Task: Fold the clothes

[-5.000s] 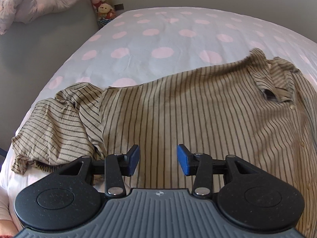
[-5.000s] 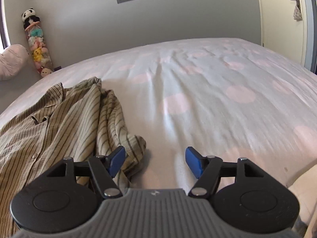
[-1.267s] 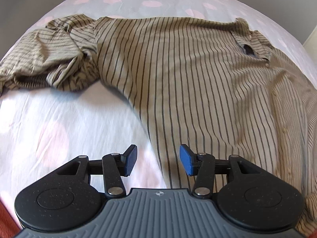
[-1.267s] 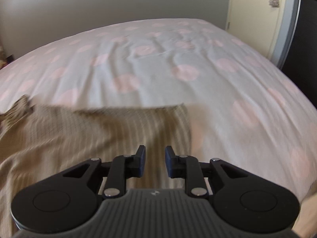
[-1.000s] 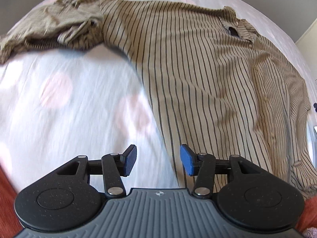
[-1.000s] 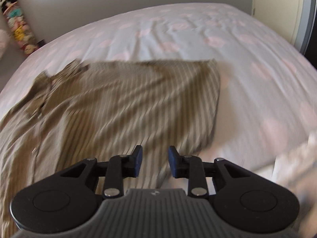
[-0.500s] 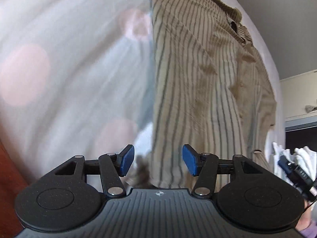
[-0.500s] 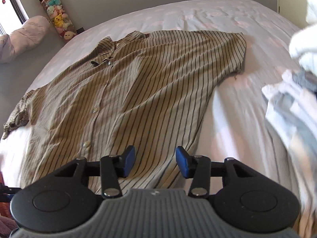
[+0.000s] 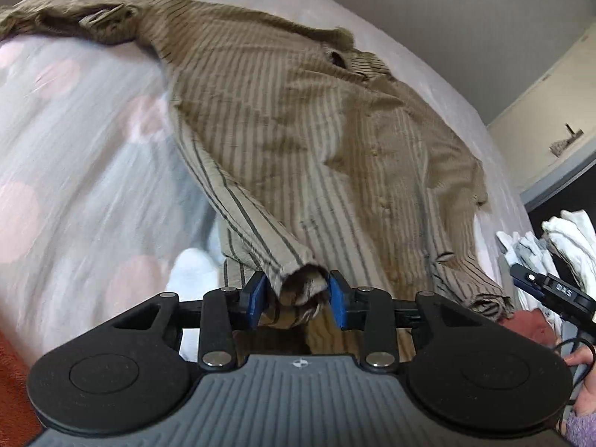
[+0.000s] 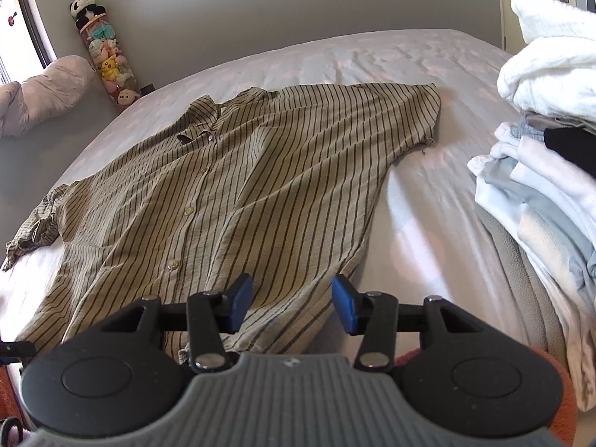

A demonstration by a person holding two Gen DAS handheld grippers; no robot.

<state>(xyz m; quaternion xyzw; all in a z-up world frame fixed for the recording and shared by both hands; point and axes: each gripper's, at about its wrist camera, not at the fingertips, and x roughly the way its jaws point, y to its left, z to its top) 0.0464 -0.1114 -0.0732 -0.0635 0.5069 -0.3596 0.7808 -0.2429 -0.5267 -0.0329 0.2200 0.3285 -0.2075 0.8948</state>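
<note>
A tan shirt with dark stripes [image 10: 238, 186] lies spread, buttons up, on the bed, collar [image 10: 201, 119] toward the far wall. Its right sleeve lies flat; its left sleeve [image 10: 33, 223] is crumpled. In the left wrist view the same shirt [image 9: 298, 119] runs away from me. My left gripper [image 9: 297, 296] is shut on a bunched corner of its bottom hem, lifted slightly off the sheet. My right gripper [image 10: 291, 298] stands open just over the hem's right part, nothing between its blue pads.
The bed sheet [image 10: 372, 59] is pale with pink dots. A stack of white and grey clothes [image 10: 540, 149] sits at the right edge of the bed. Plush toys [image 10: 104, 56] and a pink quilt [image 10: 44, 93] are at the far left. A person's hand [image 9: 585, 372] shows at lower right.
My left gripper has come to the hem and shut on its corner. My right gripper has let go of the sleeve, opened, and pulled back to the hem.
</note>
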